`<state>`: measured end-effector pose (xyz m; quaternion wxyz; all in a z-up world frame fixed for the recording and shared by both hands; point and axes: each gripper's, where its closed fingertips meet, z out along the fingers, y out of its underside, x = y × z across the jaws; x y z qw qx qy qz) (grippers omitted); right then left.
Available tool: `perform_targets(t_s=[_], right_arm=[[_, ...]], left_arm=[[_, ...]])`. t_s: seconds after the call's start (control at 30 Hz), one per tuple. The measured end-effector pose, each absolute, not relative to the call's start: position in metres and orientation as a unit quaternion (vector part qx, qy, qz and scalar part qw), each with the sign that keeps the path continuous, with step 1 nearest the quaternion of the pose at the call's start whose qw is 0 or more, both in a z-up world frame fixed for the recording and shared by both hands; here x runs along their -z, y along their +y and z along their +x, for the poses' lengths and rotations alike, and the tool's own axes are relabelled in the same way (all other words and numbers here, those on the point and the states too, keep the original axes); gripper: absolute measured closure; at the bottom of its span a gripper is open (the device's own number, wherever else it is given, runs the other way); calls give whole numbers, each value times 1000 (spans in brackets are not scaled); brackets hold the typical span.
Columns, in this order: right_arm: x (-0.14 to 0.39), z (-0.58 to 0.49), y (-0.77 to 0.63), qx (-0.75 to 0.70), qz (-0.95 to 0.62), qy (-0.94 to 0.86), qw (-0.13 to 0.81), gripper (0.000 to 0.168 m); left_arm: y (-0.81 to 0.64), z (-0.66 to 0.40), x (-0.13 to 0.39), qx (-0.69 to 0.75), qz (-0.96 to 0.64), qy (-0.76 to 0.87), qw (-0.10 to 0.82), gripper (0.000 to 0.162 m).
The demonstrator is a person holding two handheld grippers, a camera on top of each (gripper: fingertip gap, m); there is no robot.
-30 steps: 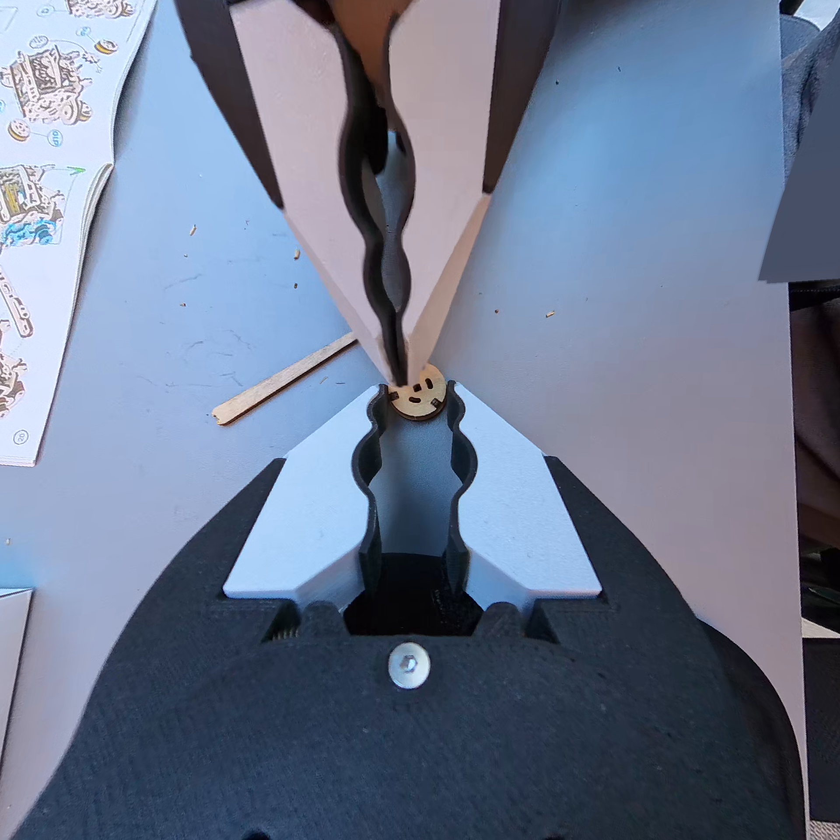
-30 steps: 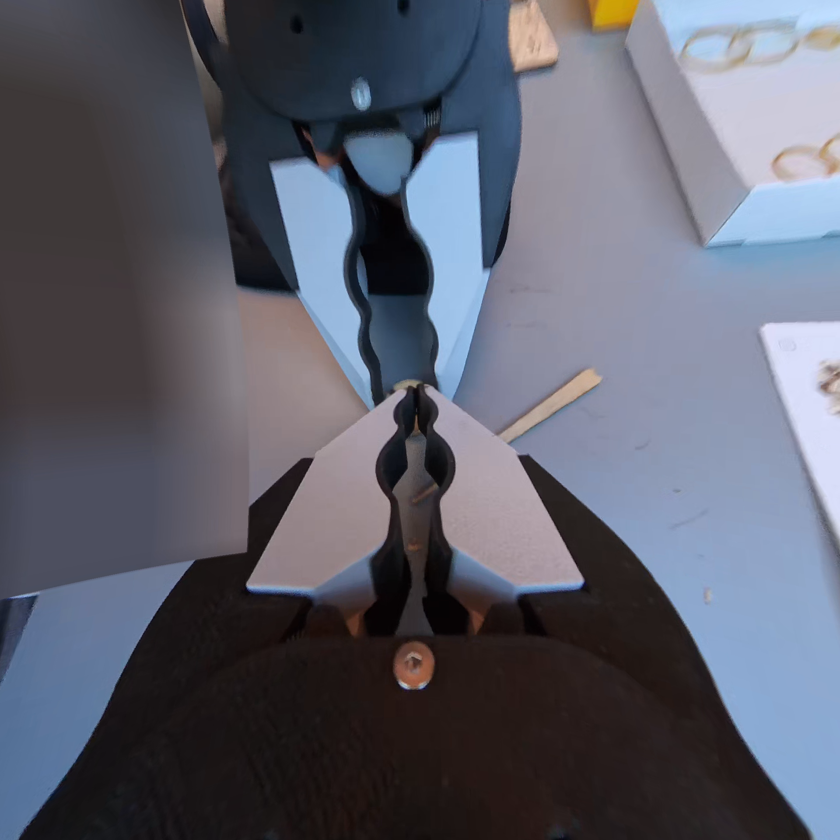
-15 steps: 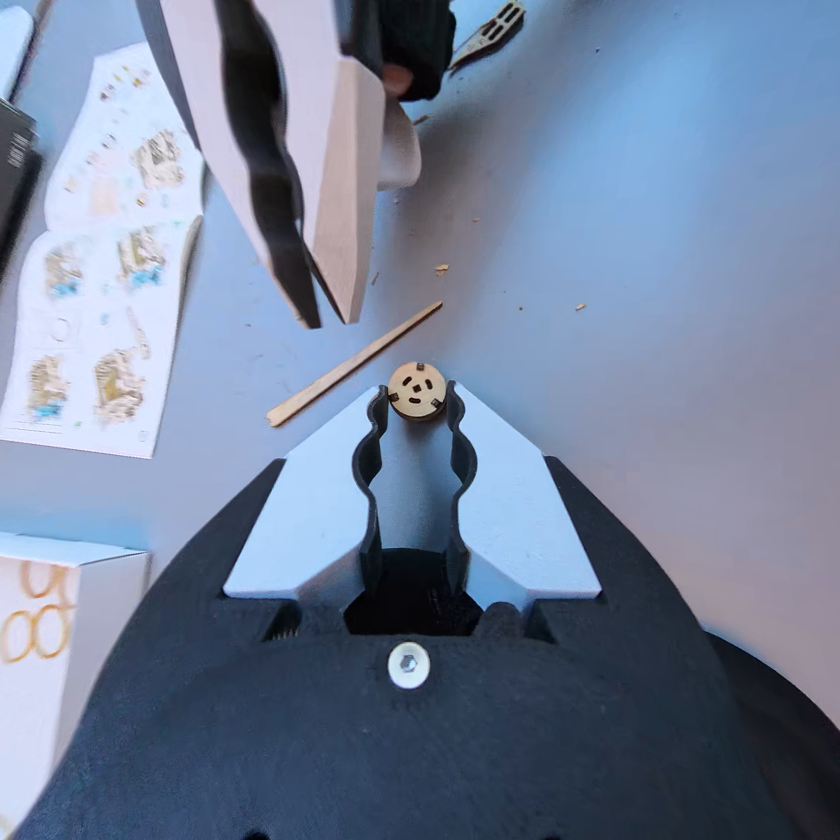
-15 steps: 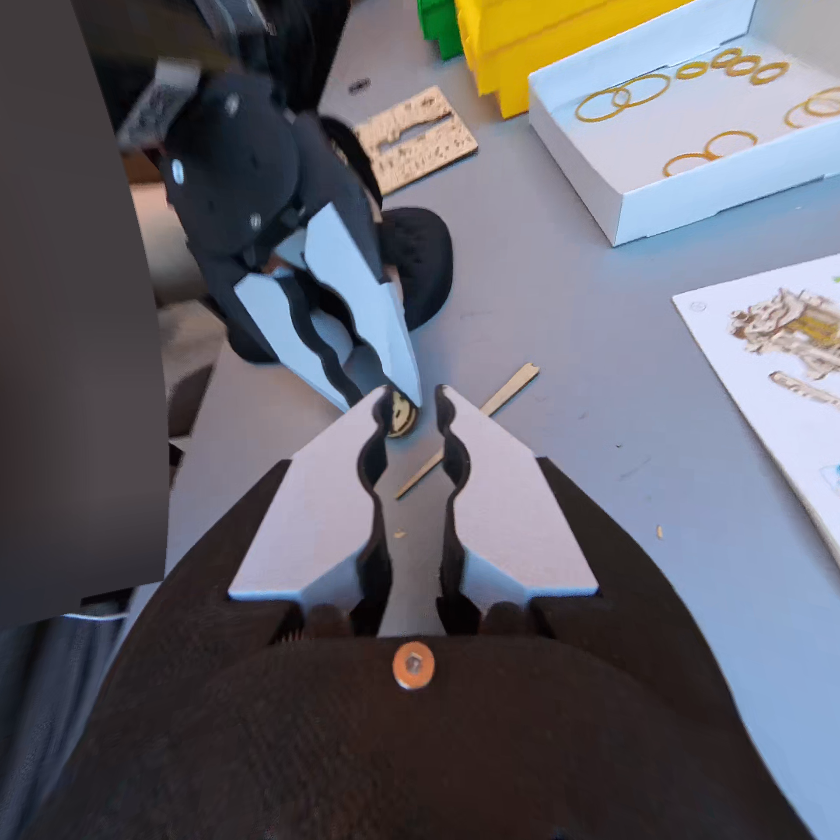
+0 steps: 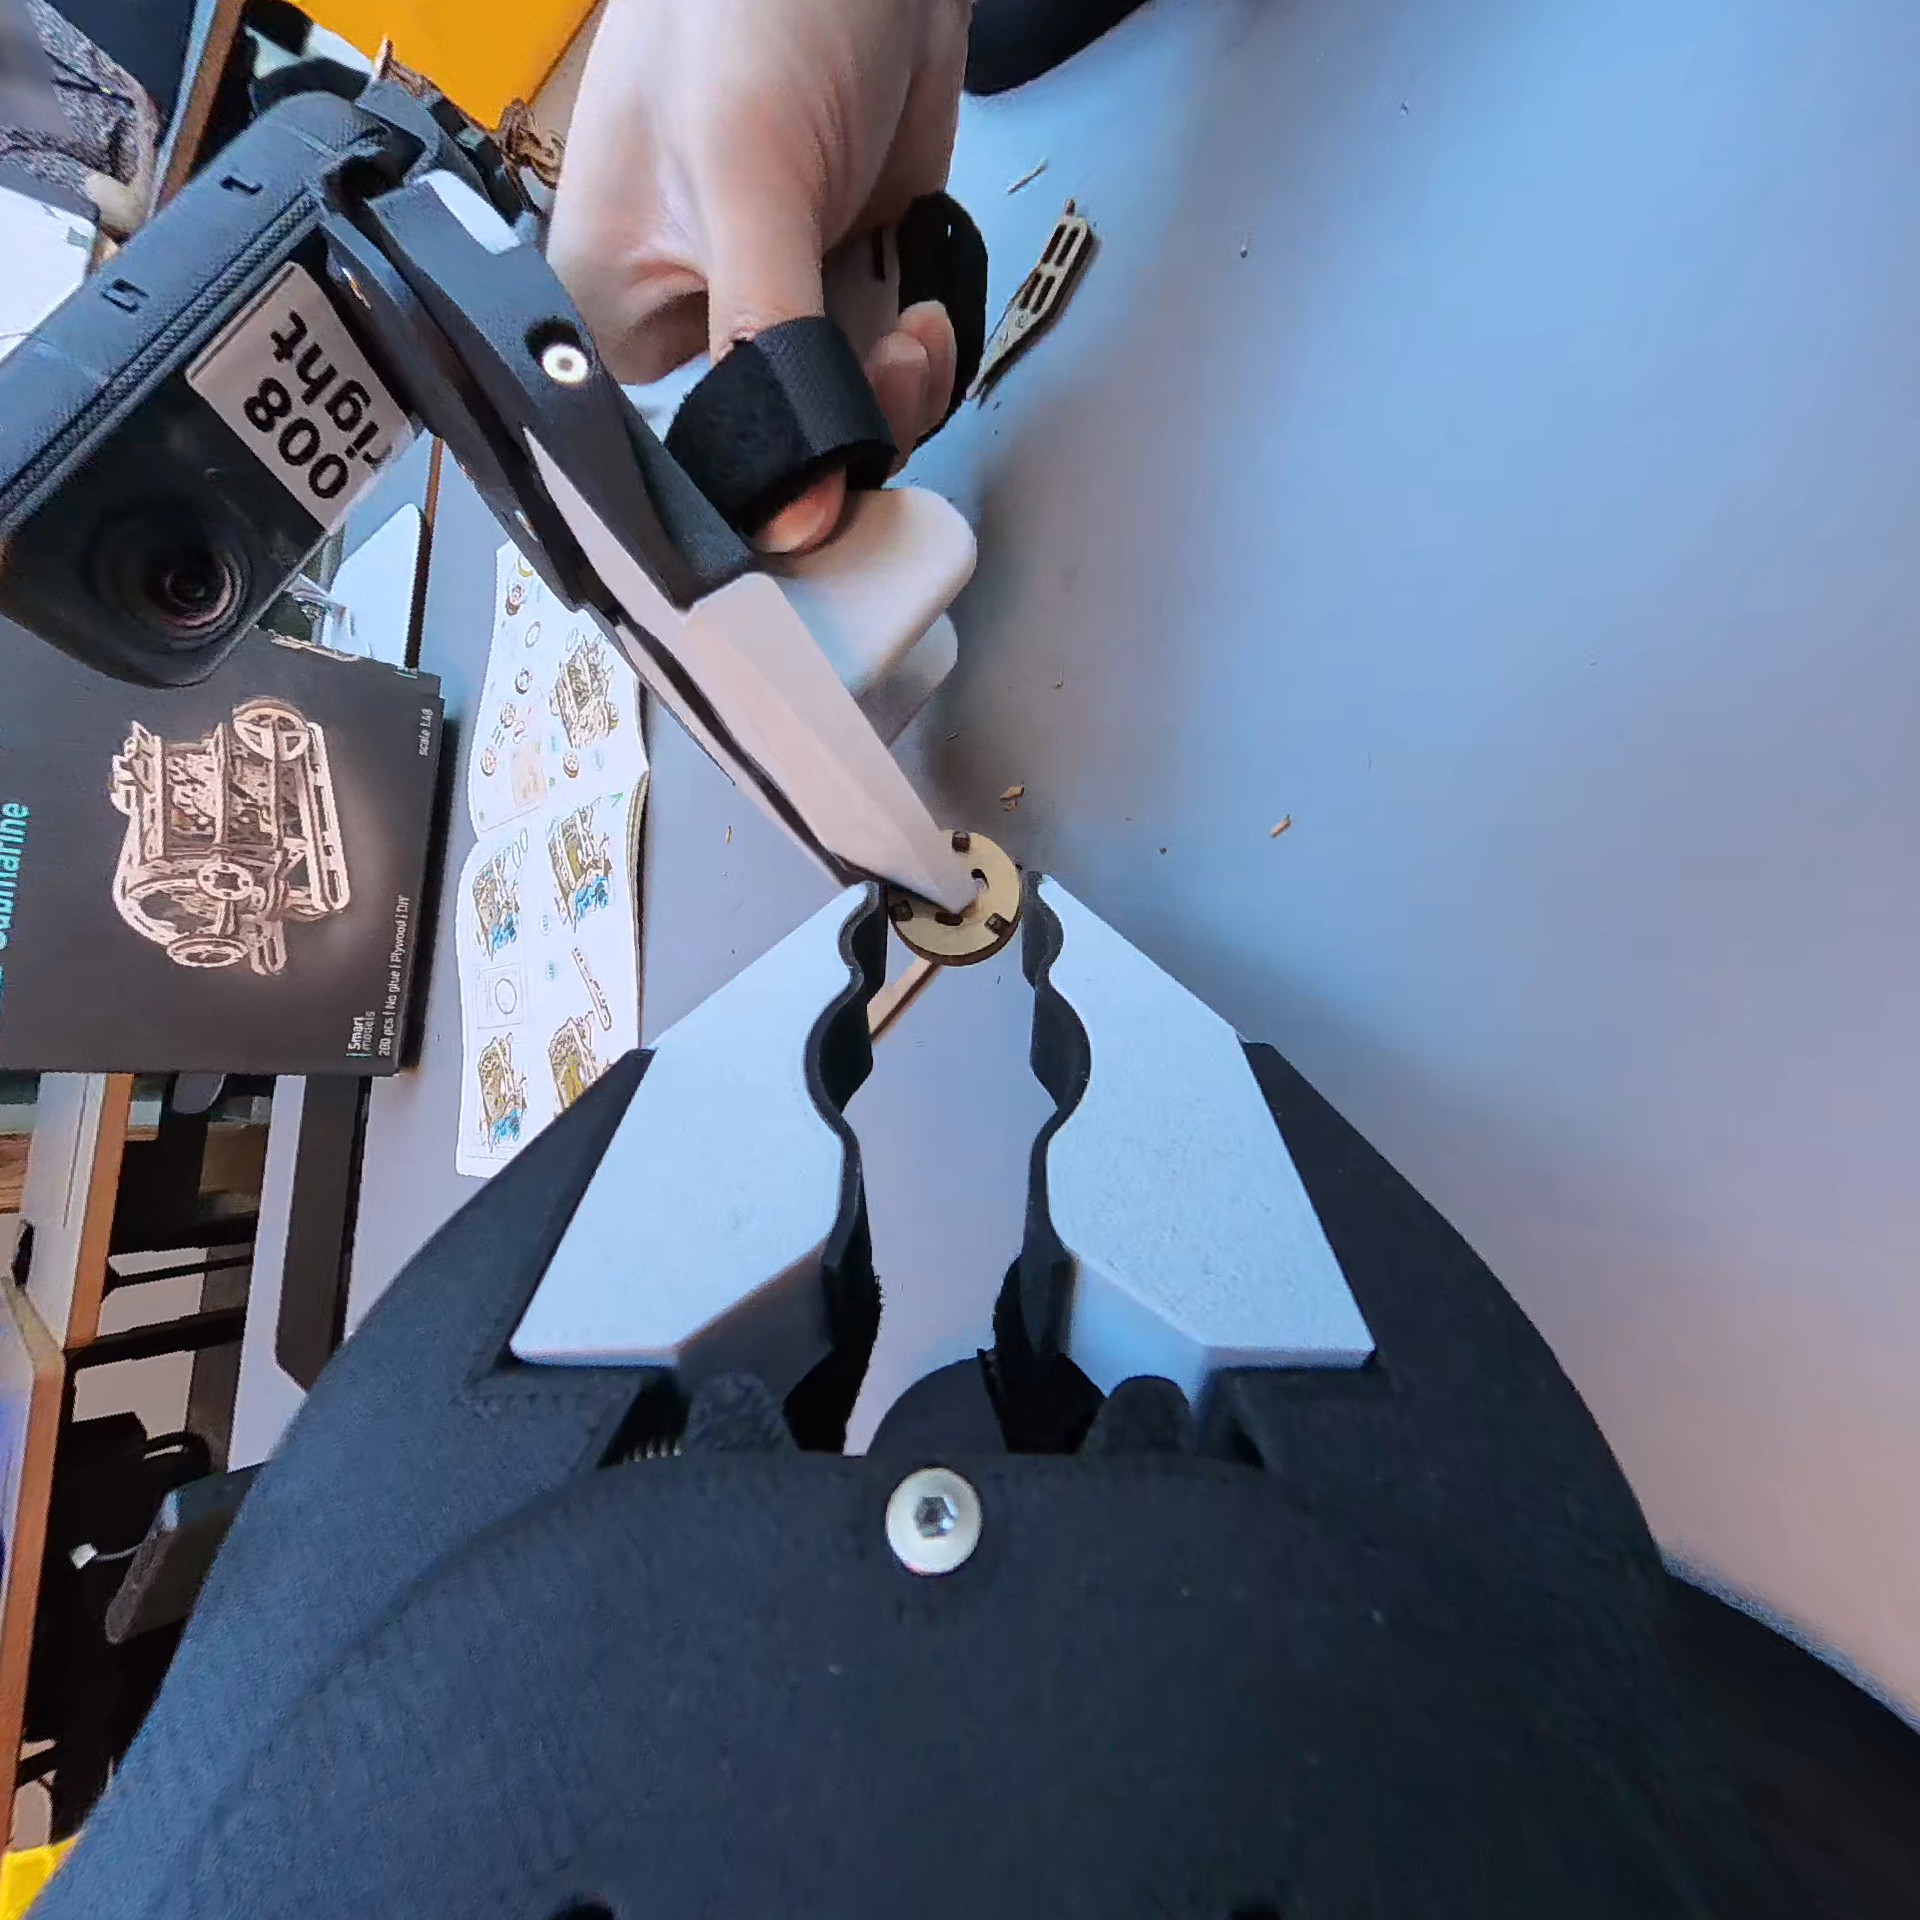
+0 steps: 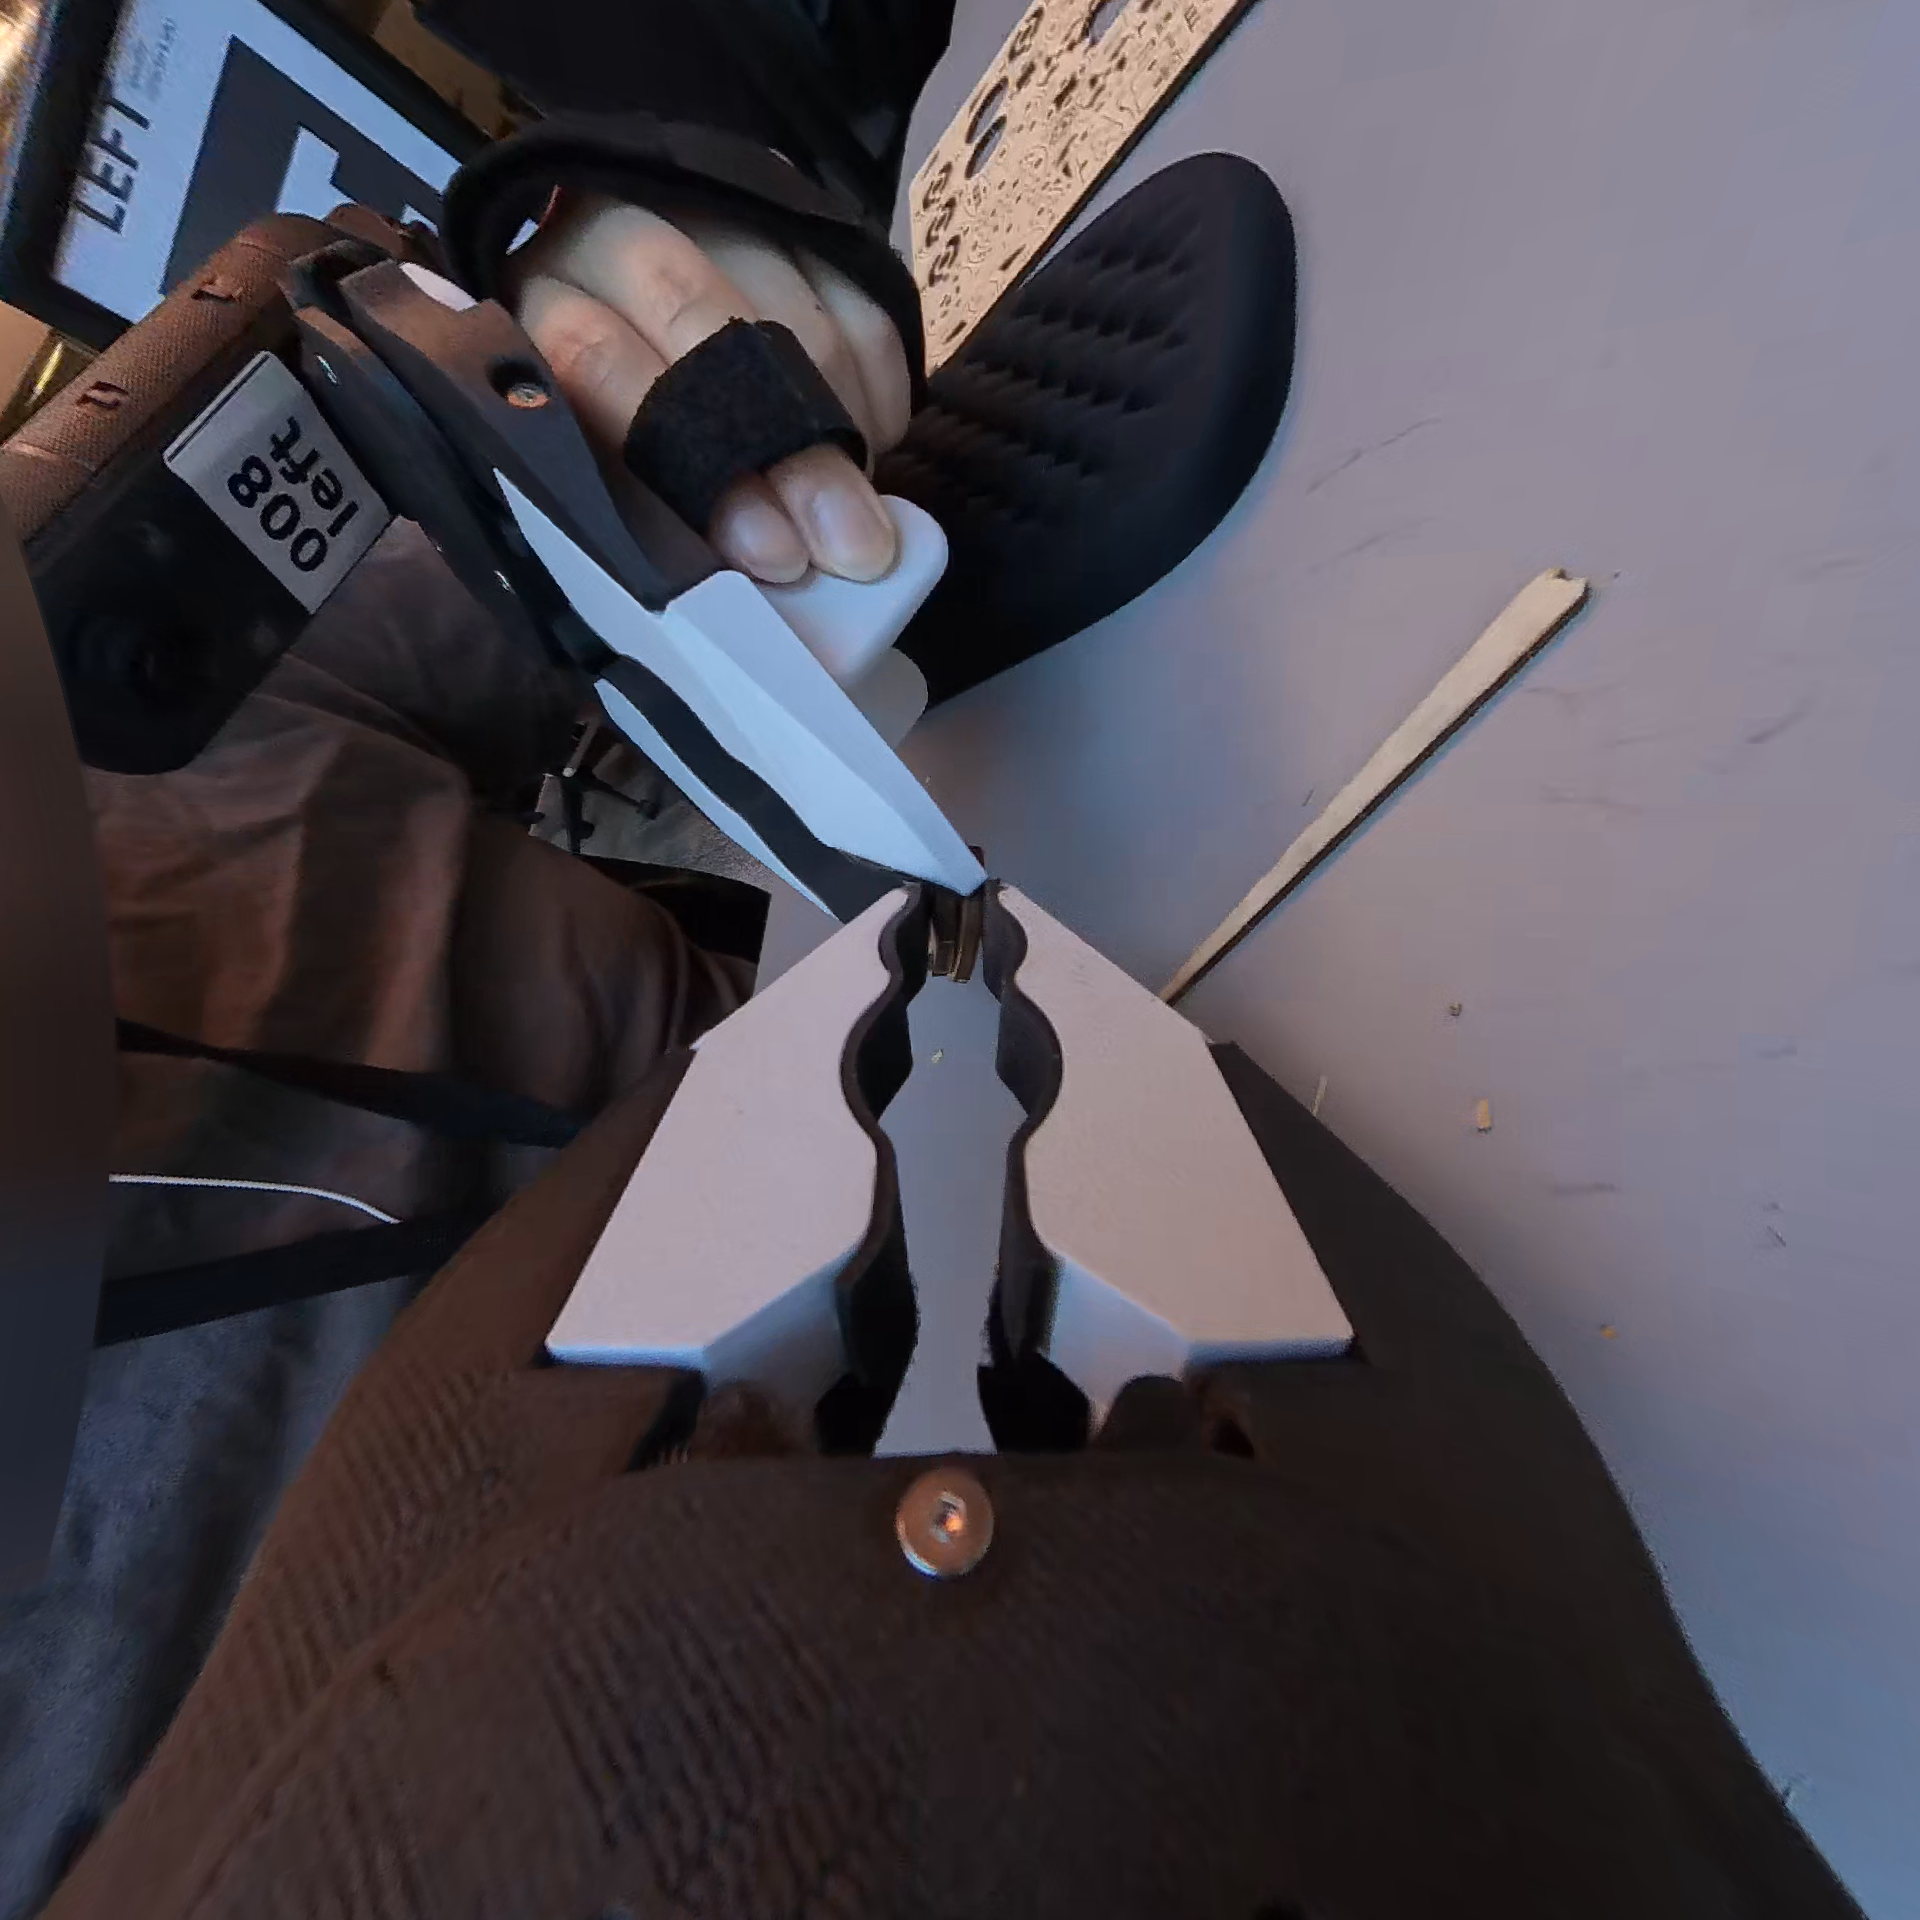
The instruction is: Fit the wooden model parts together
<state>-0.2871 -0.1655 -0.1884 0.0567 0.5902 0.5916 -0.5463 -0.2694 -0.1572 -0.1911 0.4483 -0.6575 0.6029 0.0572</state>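
The small round wooden disc (image 5: 956, 914) sits clamped between the very tips of the left gripper (image 5: 951, 920), held above the grey table (image 5: 1507, 623) with its flat, slotted face turned up toward the left wrist camera. The left gripper's fingers are only partly apart, pinching the disc by its rim.

The right gripper (image 5: 961, 883) comes in from the upper left in that view, held by a person's hand (image 5: 748, 187) with a black strap round one finger. Its pale tip presses onto the middle of the disc's face. From the right wrist view, the disc (image 6: 951, 940) shows edge-on between the right gripper's (image 6: 951, 935) fingertips, which are drawn close together around it, so both tools grip the same piece, crossing at its edge.

A thin wooden strip (image 6: 1382, 779) lies on the table just beyond the meeting point. A pale sheet of cut-out wooden parts (image 6: 1029, 166) rests farther back. An open instruction booklet (image 5: 551, 862) and a dark box with a model picture (image 5: 208, 852) lie off to the left.
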Motion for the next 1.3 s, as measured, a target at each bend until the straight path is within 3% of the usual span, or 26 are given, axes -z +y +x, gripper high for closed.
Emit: perform_targets(t_s=[0.17, 0.27, 0.4, 0.67, 1.0, 1.3], right_arm=[[166, -283, -159, 582, 554, 596, 10, 162], [154, -283, -153, 581, 523, 620, -64, 162], [149, -282, -154, 550, 470, 676, -145, 162], [148, -281, -160, 510, 411, 722, -224, 162], [155, -281, -160, 445, 360, 763, -300, 162], [159, -280, -164, 439, 347, 776, -293, 162]], left_arm=[[-149, -283, 179, -52, -705, 538, 459, 129], [-164, -278, 178, 121, -760, 469, 434, 118], [-163, -274, 153, 275, -764, 375, 448, 131], [-157, -270, 148, 218, -733, 427, 483, 155], [-156, -271, 157, 142, -725, 465, 488, 156], [-160, -270, 162, 139, -730, 471, 476, 156]])
